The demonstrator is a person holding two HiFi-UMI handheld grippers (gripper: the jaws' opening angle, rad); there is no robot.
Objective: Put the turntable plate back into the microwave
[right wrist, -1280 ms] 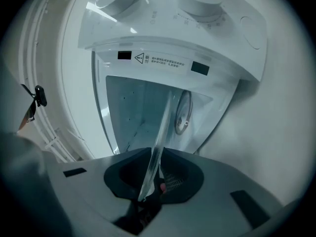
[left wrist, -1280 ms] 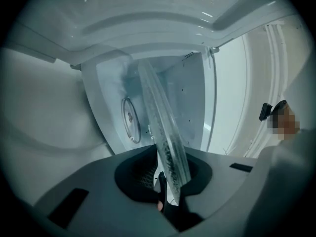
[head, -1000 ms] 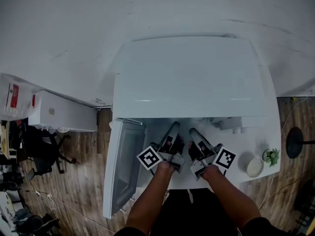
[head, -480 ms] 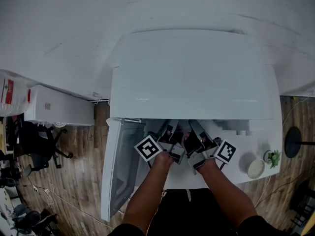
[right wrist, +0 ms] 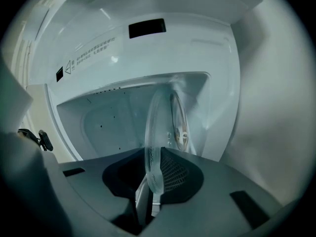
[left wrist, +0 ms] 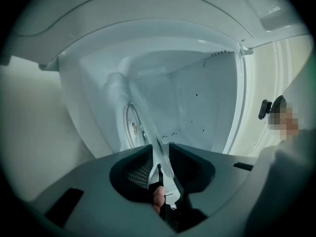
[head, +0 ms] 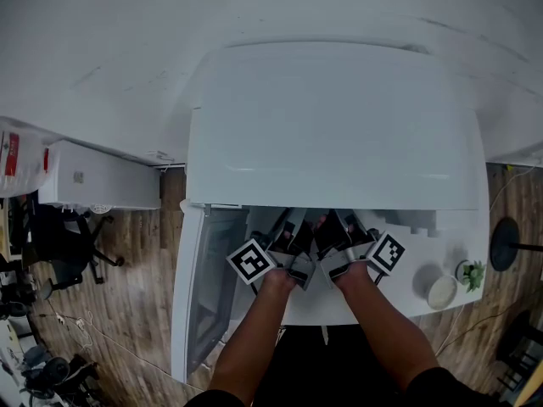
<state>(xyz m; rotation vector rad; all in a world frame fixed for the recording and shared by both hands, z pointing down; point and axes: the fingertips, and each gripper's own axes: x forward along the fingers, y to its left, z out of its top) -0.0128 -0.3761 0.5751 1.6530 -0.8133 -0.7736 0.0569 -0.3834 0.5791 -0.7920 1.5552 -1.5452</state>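
Glass turntable plate (right wrist: 154, 147) now deeper inside microwave (head: 331, 125).

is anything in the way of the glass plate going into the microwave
Nothing visible does. The microwave door is swung open at the left, and the cavity ahead of the glass plate looks bare except for the round turntable fitting on its floor.

potted plant (head: 467, 271) beside white bowl (head: 440, 291)
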